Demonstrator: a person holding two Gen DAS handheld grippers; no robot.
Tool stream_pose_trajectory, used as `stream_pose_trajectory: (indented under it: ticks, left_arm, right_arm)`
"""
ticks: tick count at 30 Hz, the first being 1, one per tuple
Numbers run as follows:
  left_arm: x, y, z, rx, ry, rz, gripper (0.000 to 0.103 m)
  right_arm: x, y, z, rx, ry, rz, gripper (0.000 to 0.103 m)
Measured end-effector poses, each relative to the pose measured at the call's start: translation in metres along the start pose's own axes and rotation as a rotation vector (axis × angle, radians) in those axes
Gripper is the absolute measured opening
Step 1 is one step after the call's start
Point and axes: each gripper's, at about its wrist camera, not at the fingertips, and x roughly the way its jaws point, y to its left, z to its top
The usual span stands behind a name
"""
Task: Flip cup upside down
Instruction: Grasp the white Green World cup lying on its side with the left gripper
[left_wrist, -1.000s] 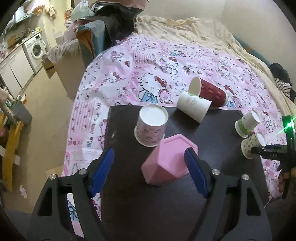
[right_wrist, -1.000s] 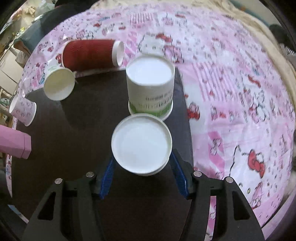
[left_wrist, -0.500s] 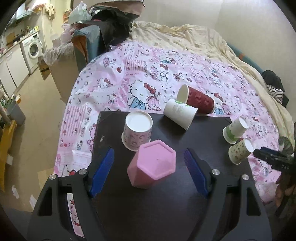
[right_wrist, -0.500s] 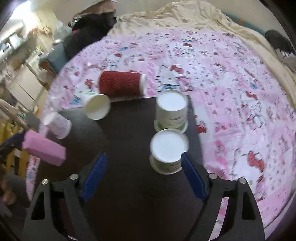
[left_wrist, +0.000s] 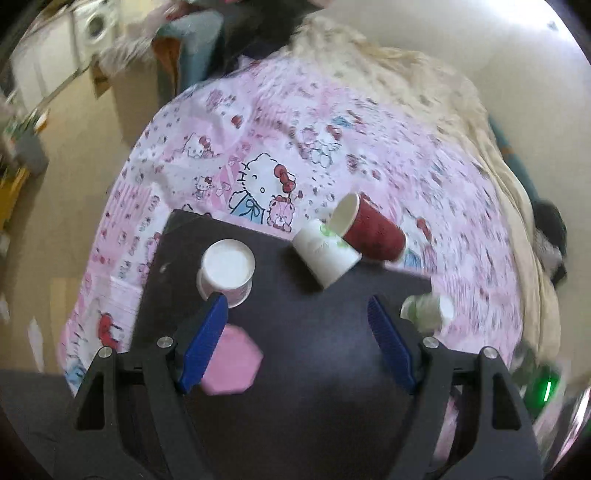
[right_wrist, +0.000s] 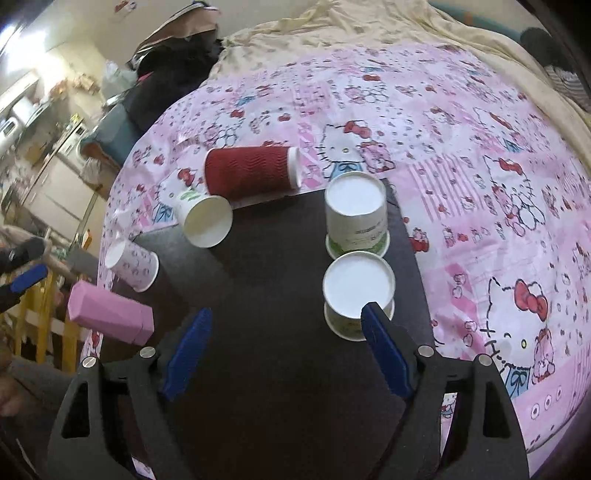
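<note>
On the dark table (right_wrist: 266, 280) two green-printed paper cups stand upside down: a near one (right_wrist: 358, 293) and a far one (right_wrist: 356, 214). A white cup (right_wrist: 203, 218) and a red ribbed cup (right_wrist: 249, 171) lie on their sides at the table's far edge. A Hello Kitty cup (right_wrist: 133, 264) and a pink hexagonal cup (right_wrist: 110, 312) stand upside down at the left. My right gripper (right_wrist: 288, 347) is open and empty above the table, left of the near cup. My left gripper (left_wrist: 297, 339) is open and empty above the pink cup (left_wrist: 232, 363) and the Hello Kitty cup (left_wrist: 227, 271).
The table stands on a bed with a pink Hello Kitty sheet (right_wrist: 480, 155) and a cream blanket (right_wrist: 369, 29) behind. In the left wrist view the white cup (left_wrist: 325, 253), red cup (left_wrist: 373, 229) and a green-printed cup (left_wrist: 426, 312) show. Floor and furniture (left_wrist: 48, 74) lie left.
My right gripper let go of the near green-printed cup, opened wide and drew back and up. My left gripper rose and drew back from the pink cup; its view is now blurred.
</note>
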Motion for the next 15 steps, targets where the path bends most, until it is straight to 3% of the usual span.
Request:
stream_pose_trajectory:
  ticks: [4,7,9,15]
  left_arm:
    - [0.051,-0.016,0.034,-0.100,0.061,0.064,0.075]
    - [0.104,-0.006,0.043,-0.279,0.174,0.084,0.073]
    - [0.127,-0.002,0.043,-0.352,0.199,0.080,0.072]
    - [0.175,-0.003,0.045,-0.410,0.238,0.118,0.064]
  right_arm:
    - [-0.005,-0.007,0.002,0.033,-0.012,0.017,0.085]
    - [-0.007,-0.012,0.004,0.044,-0.010,0.022,0.085]
    - [-0.008,-0.017,0.005,0.053,-0.008,0.025,0.085]
    - [-0.010,-0.034,0.010,0.080,-0.011,0.030,0.085]
